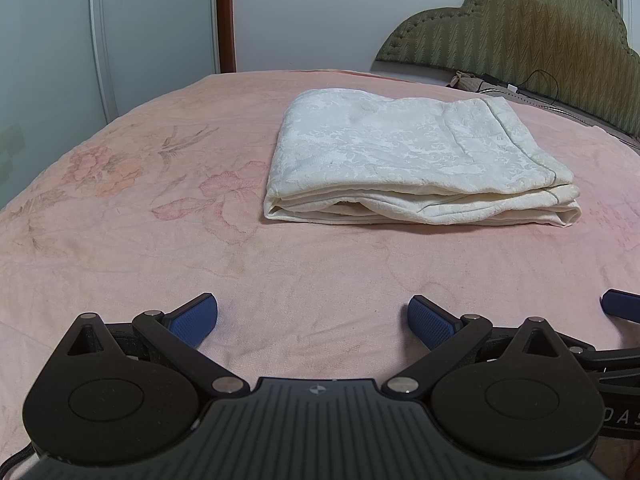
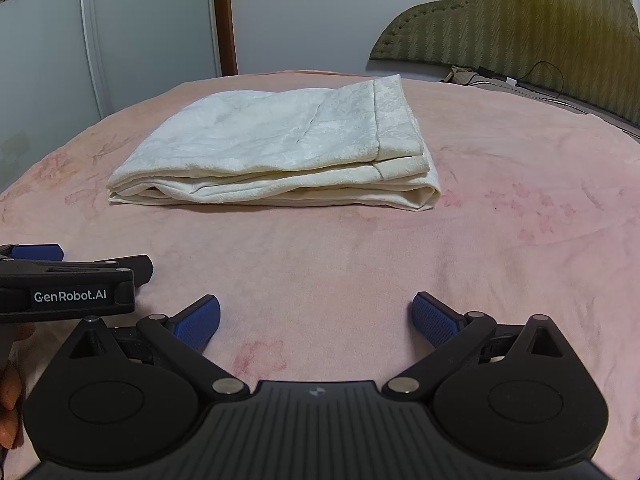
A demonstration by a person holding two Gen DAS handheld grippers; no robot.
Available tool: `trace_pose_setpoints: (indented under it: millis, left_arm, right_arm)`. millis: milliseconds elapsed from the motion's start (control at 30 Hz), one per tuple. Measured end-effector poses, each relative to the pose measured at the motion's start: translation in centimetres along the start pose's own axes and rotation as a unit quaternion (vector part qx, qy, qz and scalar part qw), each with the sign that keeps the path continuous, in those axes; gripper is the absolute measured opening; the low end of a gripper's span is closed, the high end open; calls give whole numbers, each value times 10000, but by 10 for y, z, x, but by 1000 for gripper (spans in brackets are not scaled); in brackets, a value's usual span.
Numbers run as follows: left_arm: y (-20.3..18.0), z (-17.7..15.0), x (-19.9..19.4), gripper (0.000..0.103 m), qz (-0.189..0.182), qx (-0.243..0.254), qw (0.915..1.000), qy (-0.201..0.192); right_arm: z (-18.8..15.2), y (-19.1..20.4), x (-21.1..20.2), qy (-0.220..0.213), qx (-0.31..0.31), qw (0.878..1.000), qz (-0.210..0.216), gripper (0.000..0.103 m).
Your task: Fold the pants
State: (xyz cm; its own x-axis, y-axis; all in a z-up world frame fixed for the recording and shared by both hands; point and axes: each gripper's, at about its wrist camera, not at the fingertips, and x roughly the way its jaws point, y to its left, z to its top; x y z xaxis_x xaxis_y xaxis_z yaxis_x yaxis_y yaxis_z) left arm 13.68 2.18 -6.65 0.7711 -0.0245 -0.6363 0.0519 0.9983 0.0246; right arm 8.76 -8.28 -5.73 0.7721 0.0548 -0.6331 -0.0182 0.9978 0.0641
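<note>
Cream-white patterned pants (image 1: pixel 404 160) lie folded into a thick rectangular stack on the pink bed, also seen in the right wrist view as pants (image 2: pixel 276 152). My left gripper (image 1: pixel 313 322) is open, well short of the stack, nothing between its blue pads. My right gripper (image 2: pixel 316 320) is open too, low over the sheet and apart from the pants. The left gripper's side (image 2: pixel 68 284) shows at the left edge of the right wrist view, and a blue pad of the right gripper (image 1: pixel 620 304) shows at the right edge of the left wrist view.
A pink floral bedsheet (image 1: pixel 160 248) covers the bed. An olive padded headboard (image 1: pixel 520 28) stands at the back right with a black cable (image 1: pixel 540 80) beside it. Pale wardrobe doors (image 2: pixel 120 40) and a brown door frame (image 2: pixel 224 16) are behind. A hand (image 2: pixel 10 400) shows at left.
</note>
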Motion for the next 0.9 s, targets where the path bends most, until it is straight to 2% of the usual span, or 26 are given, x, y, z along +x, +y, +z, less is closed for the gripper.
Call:
trace_pose_setpoints:
  millis: [433, 667, 900]
  left_arm:
    - [-1, 0, -1, 103, 22, 23, 10000, -9]
    - [0, 0, -1, 103, 15, 14, 10000, -9]
    - [1, 0, -1, 103, 31, 14, 10000, -15]
  right_arm:
    - [0, 2, 0, 7, -46, 10000, -52, 103]
    - [-2, -2, -3, -103, 90, 9990, -425, 103]
    - [-1, -7, -1, 7, 67, 9994, -348, 103]
